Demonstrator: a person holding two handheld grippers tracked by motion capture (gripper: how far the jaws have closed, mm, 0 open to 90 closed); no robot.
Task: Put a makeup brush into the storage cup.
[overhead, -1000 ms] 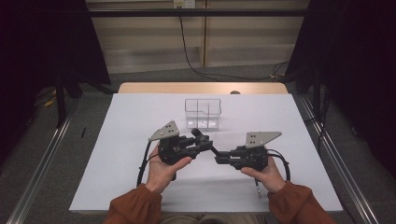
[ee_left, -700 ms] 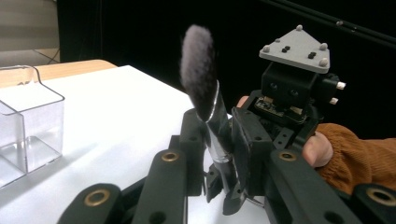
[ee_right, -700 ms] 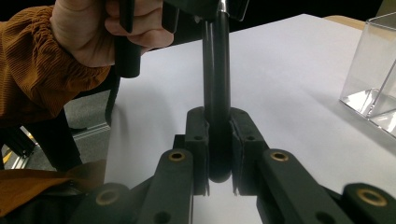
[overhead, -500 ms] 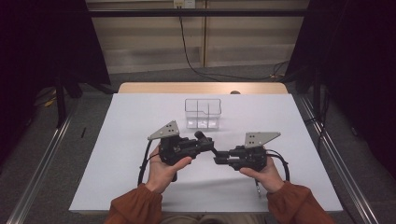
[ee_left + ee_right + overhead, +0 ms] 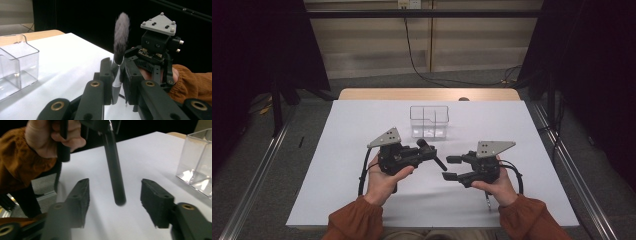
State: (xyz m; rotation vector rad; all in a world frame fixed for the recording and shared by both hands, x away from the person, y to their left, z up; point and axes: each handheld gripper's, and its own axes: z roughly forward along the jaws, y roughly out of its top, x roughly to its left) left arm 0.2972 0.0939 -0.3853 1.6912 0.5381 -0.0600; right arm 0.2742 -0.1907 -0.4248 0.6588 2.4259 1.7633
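My left gripper [image 5: 426,151] is shut on a make-up brush [image 5: 436,159] just below its grey bristles [image 5: 121,32], pinching the silver ferrule [image 5: 115,75]. In the left gripper view the brush stands upright between the jaws. Its black handle [image 5: 115,177] points toward my right gripper [image 5: 452,168]. That gripper's jaws have just been opening. They now stand apart on either side of the handle's end without touching it, as the right gripper view [image 5: 116,186] shows. Both grippers hover over the middle of the white table [image 5: 352,125].
A clear plastic box [image 5: 428,121] with dividers stands behind the grippers at the table's centre back. It appears at the left in the left gripper view [image 5: 17,62] and at the right in the right gripper view [image 5: 197,162]. Dark curtains flank the table.
The right gripper's jaws have spread apart and let go of the brush handle. The left gripper still holds the brush, and both hands have stayed in place.
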